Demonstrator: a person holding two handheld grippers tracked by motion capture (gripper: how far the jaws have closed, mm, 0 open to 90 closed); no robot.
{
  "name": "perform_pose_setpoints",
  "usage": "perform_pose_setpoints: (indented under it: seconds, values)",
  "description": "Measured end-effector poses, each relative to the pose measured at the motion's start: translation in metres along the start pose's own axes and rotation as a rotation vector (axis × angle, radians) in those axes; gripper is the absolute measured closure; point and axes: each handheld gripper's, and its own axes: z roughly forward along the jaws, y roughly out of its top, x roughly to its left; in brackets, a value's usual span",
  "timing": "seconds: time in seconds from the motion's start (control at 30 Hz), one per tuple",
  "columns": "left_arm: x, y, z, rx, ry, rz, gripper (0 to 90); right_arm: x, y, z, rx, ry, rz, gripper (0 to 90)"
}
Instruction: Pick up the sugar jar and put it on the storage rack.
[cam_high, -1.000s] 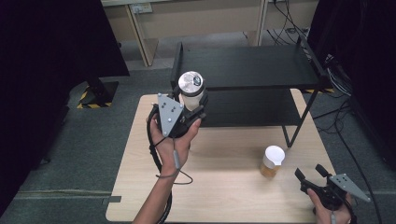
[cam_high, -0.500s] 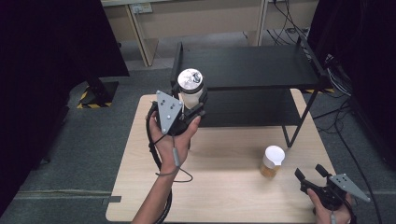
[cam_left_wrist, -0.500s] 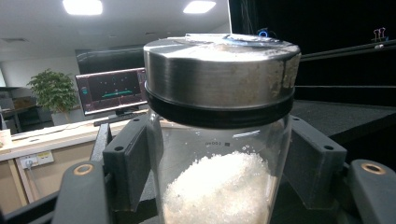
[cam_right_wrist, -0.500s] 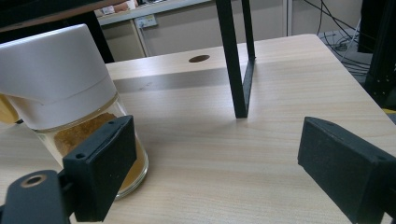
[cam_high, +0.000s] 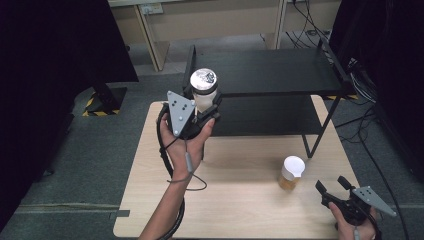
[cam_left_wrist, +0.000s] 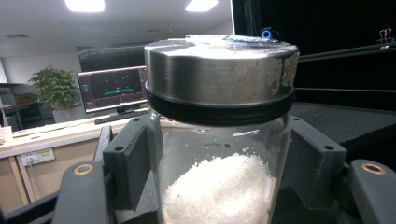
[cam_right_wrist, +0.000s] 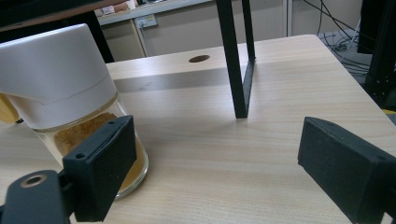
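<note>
Glass jar (cam_high: 203, 90) upright, metal lid up, in left gripper (cam_high: 202, 107).

The high view looks forward and down from above the person's side onto the wooden table (cam_high: 240, 170) and the black shelf (cam_high: 265, 72) at its far edge. The left gripper view sits very close behind a glass jar (cam_left_wrist: 219, 140), facing level toward a distant desk with a monitor (cam_left_wrist: 112, 88). The right gripper view rides low over the tabletop, facing the shelf's leg (cam_right_wrist: 236, 60) and close to the white-capped jar (cam_right_wrist: 70, 98), which the high view also shows (cam_high: 291, 172).
</note>
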Motion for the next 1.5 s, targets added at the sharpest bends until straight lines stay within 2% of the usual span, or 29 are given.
perform_pose_setpoints:
  seconds: [0.5,1.13,1.5]
  values:
    - [0.004,0.010,0.019,0.026,0.030,-0.007,31.1,0.000,-0.001,0.000,-0.004,0.000,0.002,11.9]
    - [0.009,0.028,0.055,0.081,0.064,-0.025,31.0,0.000,-0.001,-0.001,-0.005,0.003,0.009,11.9]
    - [0.011,0.028,0.071,0.120,0.081,-0.047,31.1,-0.001,-0.001,-0.001,-0.003,0.004,0.013,11.9]
